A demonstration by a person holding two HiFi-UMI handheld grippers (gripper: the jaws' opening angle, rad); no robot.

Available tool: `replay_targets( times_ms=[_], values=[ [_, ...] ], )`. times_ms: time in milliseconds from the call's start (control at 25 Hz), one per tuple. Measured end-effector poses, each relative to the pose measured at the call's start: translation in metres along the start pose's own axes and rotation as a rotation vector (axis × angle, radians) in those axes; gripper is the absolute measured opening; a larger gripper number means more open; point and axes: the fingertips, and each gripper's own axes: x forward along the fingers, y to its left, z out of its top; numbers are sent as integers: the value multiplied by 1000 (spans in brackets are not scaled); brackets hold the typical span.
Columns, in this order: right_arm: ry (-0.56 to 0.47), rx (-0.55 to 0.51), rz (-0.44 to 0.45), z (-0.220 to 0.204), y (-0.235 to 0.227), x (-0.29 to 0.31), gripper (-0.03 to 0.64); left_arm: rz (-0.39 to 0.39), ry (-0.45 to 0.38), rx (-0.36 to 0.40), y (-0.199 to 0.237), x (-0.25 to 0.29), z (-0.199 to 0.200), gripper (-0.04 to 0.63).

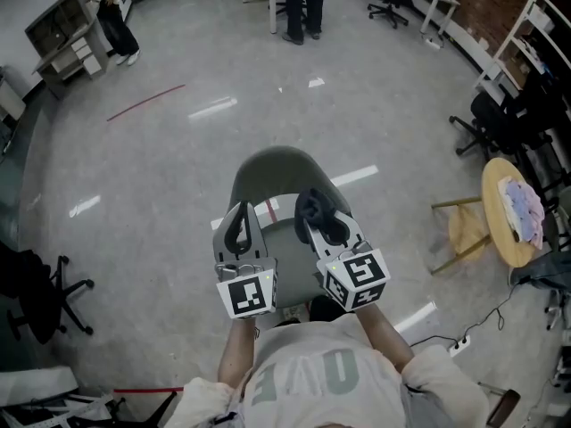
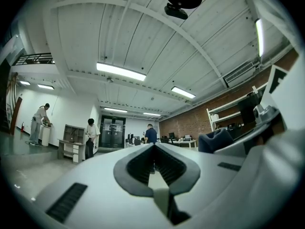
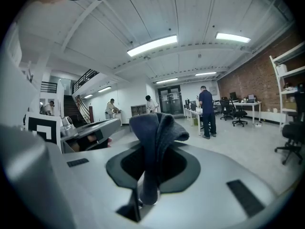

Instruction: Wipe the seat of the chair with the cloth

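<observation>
1. Far left of the head view: a black office chair (image 1: pixel 43 294) stands on the grey floor (image 1: pixel 161 176), well apart from the work area.

2. Left gripper (image 1: pixel 240 223): raised in front of the person, above the left part of the seat. In the left gripper view the left gripper (image 2: pixel 154 149) has its jaws clenched tip to tip, with nothing between them.

3. Chair (image 1: pixel 272 172): grey-green, directly below and between both grippers. Its seat (image 1: pixel 287 239) shows in the gap between them; the backrest is on the far side from the person.

4. Right gripper (image 1: pixel 323 230): raised just beside the left one, above the right part of the seat. Its jaws are clamped on the cloth (image 1: pixel 310 208), a dark folded piece. In the right gripper view the cloth (image 3: pixel 155 142) stands up out of the right gripper (image 3: pixel 153 175) and flops over at the top. The cloth is clear of the seat.

5. Far right: a round wooden table (image 1: pixel 496 226) carries a pale folded fabric (image 1: pixel 523 209)
</observation>
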Motion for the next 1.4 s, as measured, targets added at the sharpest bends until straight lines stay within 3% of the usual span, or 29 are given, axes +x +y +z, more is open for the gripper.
replay_targets(
  times_ms=[640,1000,1280,1400],
  values=[
    [-24,14,42,13,-32,-5,57,-33,-10,7,-44,25,15,15],
    [-15,36,53,9,-37,2,57,-38,5,14,-45,34,12,15],
    [12,10,73,-1,-36,10,57,-13,37,4,-42,33,-5,15],
    [33,29,96,-19,-40,7,57,-11,99,-2,-47,28,-30,15]
  ],
)
